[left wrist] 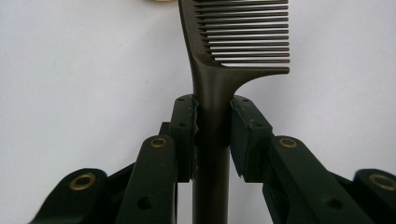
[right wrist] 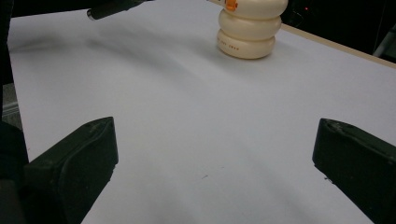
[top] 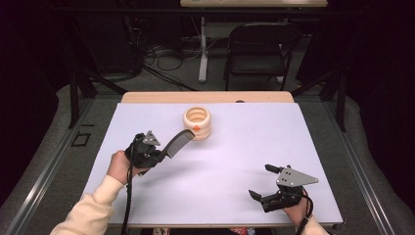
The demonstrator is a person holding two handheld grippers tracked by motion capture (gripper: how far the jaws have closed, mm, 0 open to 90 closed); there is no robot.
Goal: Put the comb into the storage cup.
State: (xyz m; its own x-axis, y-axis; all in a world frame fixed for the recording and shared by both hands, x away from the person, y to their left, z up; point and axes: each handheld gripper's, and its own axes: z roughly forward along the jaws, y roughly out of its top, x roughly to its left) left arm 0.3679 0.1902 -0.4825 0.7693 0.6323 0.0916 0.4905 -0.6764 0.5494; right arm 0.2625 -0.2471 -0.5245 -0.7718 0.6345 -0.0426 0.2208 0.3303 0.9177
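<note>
A dark comb (top: 177, 143) hangs above the white table sheet, its toothed end pointing toward a cream ribbed holder (top: 197, 123). My left gripper (top: 157, 155) is shut on the comb's handle; in the left gripper view both pads (left wrist: 186, 126) press the handle of the comb (left wrist: 212, 100) just below the teeth. My right gripper (top: 259, 182) rests low near the table's front right with its jaws wide apart and nothing between them. In the right gripper view the cream holder (right wrist: 250, 28) stands at the far side, with an orange mark on its wall.
The white sheet (top: 254, 142) covers a wooden table whose far edge shows behind the holder. A black folding chair (top: 257, 46) and cables sit on the floor beyond the table. Metal rails run along both sides.
</note>
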